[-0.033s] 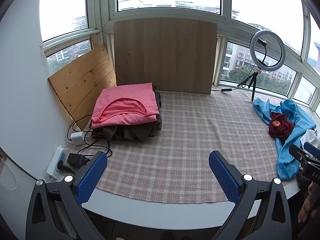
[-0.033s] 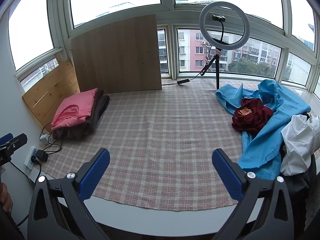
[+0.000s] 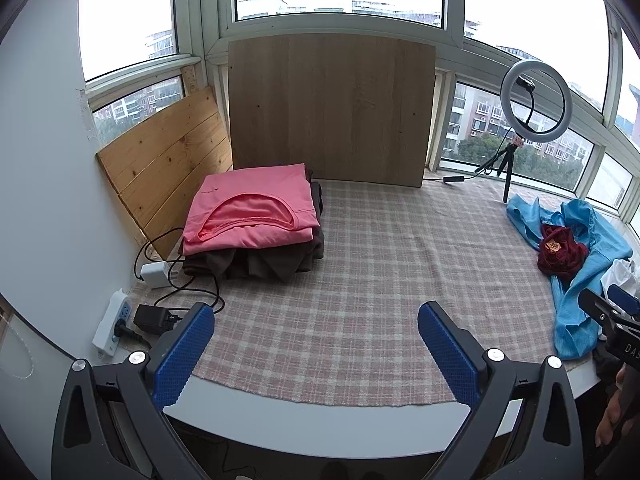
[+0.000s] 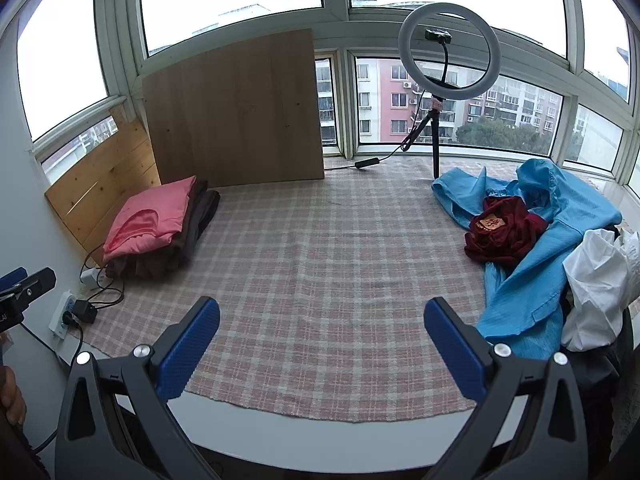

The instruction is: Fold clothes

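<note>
Above the tabletop's (image 3: 320,420) near edge, nothing differs from the earlier frames: both sets of jaws gape, empty. The heap (image 4: 536,264) awaits; the stack (image 3: 252,220) is done.

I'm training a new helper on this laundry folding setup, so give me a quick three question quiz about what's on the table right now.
1. True or false: the pink shirt lies folded on top of a dark garment stack.
2. Multiple choice: the maroon garment rests on A) the plaid tablecloth alone, B) the blue garment, C) the ring light.
3. Fill in: both the left gripper and the right gripper are ____ and hold nothing.

Key: 1 true; 2 B; 3 open.
</note>
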The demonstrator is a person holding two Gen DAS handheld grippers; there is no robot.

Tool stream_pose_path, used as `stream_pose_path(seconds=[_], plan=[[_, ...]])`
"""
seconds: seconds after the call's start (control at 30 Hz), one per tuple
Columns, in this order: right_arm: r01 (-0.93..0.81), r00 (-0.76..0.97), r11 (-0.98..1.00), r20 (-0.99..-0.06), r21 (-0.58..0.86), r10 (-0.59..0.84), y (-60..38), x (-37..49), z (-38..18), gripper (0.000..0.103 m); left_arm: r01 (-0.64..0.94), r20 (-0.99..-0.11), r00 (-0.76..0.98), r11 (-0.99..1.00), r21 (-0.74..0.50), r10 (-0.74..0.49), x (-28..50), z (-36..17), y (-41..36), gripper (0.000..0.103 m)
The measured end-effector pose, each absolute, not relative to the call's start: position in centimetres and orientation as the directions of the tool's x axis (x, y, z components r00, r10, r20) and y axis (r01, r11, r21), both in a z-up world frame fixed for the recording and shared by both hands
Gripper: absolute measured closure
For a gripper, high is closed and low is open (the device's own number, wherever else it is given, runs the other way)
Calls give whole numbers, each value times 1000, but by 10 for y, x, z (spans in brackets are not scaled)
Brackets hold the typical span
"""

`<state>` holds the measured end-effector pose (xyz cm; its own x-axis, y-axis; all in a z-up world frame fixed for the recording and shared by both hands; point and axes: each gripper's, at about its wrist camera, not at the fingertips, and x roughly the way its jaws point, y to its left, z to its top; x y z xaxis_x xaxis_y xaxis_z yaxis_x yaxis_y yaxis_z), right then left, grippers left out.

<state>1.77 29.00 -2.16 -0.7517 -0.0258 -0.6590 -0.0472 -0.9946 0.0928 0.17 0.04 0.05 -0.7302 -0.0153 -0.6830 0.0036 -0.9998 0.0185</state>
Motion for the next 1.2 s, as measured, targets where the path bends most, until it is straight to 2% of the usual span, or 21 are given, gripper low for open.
stream_pose_path(seconds=[0.2,0.33,1.2], plan=[[-53,-756,-993,-654,101,-26,298,15,-21,0,10,-662,-749,-1000,10,-14,9,0,3,1],[-59,-757,-991,-653,122,-36,281,12,-26,0,16,-705,-709,-1000,-23,5,-6,-9,-13,1],[-129,-748,-987,-663,97,33,268,-10,-40,0,-78,-710,-703,-997,15,44,-56,-16,-4,1]])
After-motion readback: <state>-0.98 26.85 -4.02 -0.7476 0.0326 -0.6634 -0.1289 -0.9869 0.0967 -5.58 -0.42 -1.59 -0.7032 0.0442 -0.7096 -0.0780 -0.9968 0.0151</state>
